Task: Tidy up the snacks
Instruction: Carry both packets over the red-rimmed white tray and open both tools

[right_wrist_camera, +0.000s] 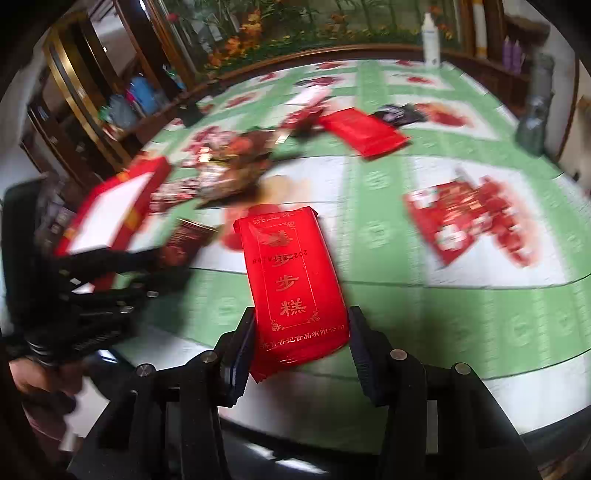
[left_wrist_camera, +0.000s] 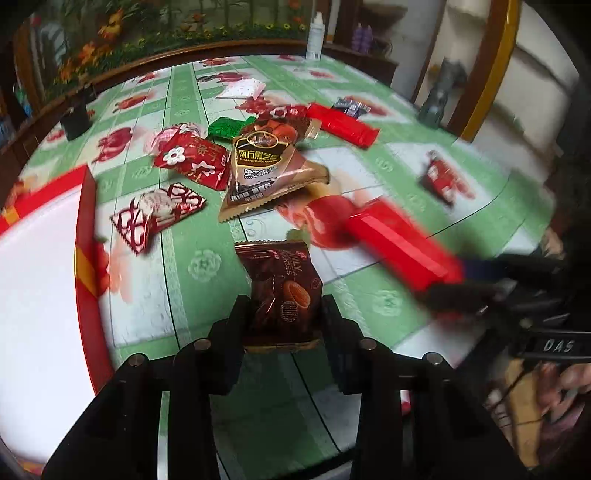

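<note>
**Snacks in both grippers above the green tablecloth**

Snacks lie scattered over a table [left_wrist_camera: 207, 266] covered in a green and white cloth with red fruit prints. In the left wrist view, the left gripper [left_wrist_camera: 284, 314] is closed on a dark brown cookie packet [left_wrist_camera: 282, 288], its fingers pressing the packet's lower sides so the wrapper stands up between them. At 9 o'clock from this packet sits a red box [left_wrist_camera: 85, 221] with a white inside. At 12 o'clock lies a brown sesame sachet [left_wrist_camera: 266, 173]; at 11 o'clock are a red flower-print packet [left_wrist_camera: 192, 162], a red and white candy wrapper [left_wrist_camera: 159, 214] and, farther back, a green packet [left_wrist_camera: 229, 127]. A second red bar [left_wrist_camera: 341, 123] rests at 1 o'clock near the far edge, and a white bottle [left_wrist_camera: 314, 35] stands at 12 o'clock at the rim.

In the right wrist view, the right gripper [right_wrist_camera: 301, 336] clamps a long red cake bar [right_wrist_camera: 291, 280] with gold characters, held by its near end and pointing away to 12 o'clock. A red snack bag [right_wrist_camera: 454, 221] lies at 2 o'clock from it. At 9 o'clock the other gripper appears, blurred, with the red box behind it.
</note>
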Available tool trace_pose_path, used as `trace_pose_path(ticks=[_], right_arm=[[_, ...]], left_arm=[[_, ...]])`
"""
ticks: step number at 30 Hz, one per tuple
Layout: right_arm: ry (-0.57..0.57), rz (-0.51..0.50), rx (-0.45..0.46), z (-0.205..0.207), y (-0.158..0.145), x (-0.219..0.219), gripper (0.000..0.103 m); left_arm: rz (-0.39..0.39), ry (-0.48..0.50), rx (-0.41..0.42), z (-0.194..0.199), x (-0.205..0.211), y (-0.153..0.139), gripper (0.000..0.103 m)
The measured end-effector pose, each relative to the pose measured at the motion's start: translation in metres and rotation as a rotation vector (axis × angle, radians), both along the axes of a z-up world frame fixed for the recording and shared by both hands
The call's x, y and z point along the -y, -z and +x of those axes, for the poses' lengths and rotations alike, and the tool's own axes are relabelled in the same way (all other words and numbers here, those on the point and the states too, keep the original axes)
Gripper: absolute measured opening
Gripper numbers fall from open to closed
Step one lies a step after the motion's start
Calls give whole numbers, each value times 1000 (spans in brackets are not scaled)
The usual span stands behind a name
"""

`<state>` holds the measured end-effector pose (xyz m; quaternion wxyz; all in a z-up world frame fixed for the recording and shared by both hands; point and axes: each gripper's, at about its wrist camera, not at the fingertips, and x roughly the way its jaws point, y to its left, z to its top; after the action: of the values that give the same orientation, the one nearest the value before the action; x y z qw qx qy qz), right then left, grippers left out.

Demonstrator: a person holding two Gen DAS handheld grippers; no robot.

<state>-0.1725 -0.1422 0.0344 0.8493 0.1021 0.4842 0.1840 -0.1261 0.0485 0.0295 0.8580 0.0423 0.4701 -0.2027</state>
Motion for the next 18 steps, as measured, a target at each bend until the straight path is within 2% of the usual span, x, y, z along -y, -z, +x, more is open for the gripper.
trace_pose_path(ticks=[2,6,9,12,18], right_arm=[[-20,106,-27,-1,3,-5,49],[-27,202,-62,-1,7,-19,49],[-11,312,-100,0,12,-19,49],[-10,369,-122,0,12,-20,49],[-57,498,-142,11,5,-46,49]], left_arm=[[-15,2,25,-9,-5,-6,36],[-42,-21,44,-17,-15,-10,36],[-55,-22,54,-21,-22,-14,36],[-68,-32,91,-32,-35,-25,36],[-74,-165,145,-51,-89,-40,36]])
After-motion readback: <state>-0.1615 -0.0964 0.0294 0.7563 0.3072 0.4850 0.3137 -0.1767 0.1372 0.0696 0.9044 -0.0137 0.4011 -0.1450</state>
